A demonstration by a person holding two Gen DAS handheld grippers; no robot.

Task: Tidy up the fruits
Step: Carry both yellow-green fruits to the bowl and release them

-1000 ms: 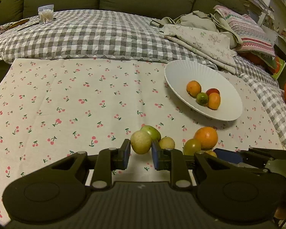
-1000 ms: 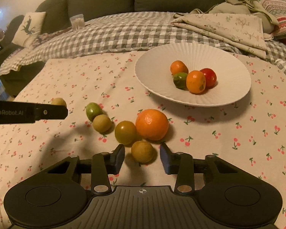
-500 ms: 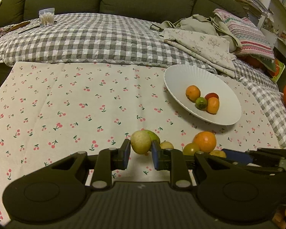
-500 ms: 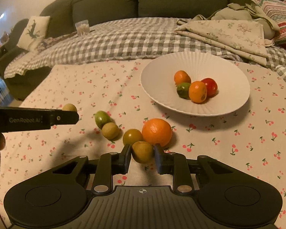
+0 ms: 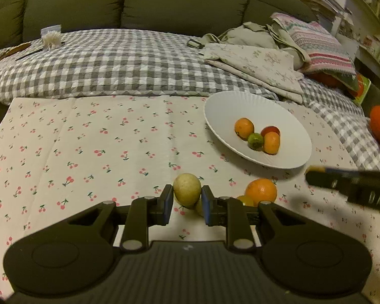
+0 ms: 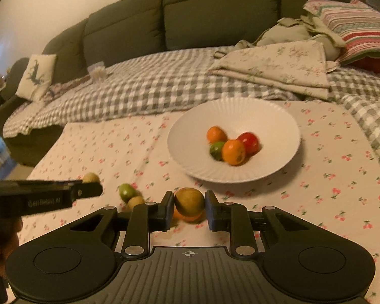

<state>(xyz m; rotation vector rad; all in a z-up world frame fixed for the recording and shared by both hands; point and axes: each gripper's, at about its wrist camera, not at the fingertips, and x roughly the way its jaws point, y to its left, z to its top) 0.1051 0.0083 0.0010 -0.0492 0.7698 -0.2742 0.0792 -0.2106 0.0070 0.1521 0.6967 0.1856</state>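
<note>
Both grippers are loaded. The left gripper [image 5: 187,201] is clenched on a pale yellow-green round fruit [image 5: 187,189], its blue pads pressing either side, and the fruit hangs clear above the cherry-print cloth [image 5: 88,152] covering the tabletop. In the right wrist view the same gripper juts in from the left edge with that pale fruit showing at its tip.

The right gripper [image 6: 187,206] is grasping a brownish-green round fruit [image 6: 189,202], squeezed between its two pads and held above the cloth. Directly behind it, half hidden, sits a large orange [image 5: 261,191] on the cloth. To the left lie a bright green small fruit [image 6: 126,192] and a tan small fruit [image 6: 136,201], touching each other.

Further back, the white ribbed shallow bowl [image 6: 266,116] rests on the cloth with four fruits clustered in it: two small orange ones, a green one and a red one [image 6: 249,141]. Beyond the tabletop are a grey checked blanket [image 5: 119,68] and a dark green sofa [image 5: 139,2].
</note>
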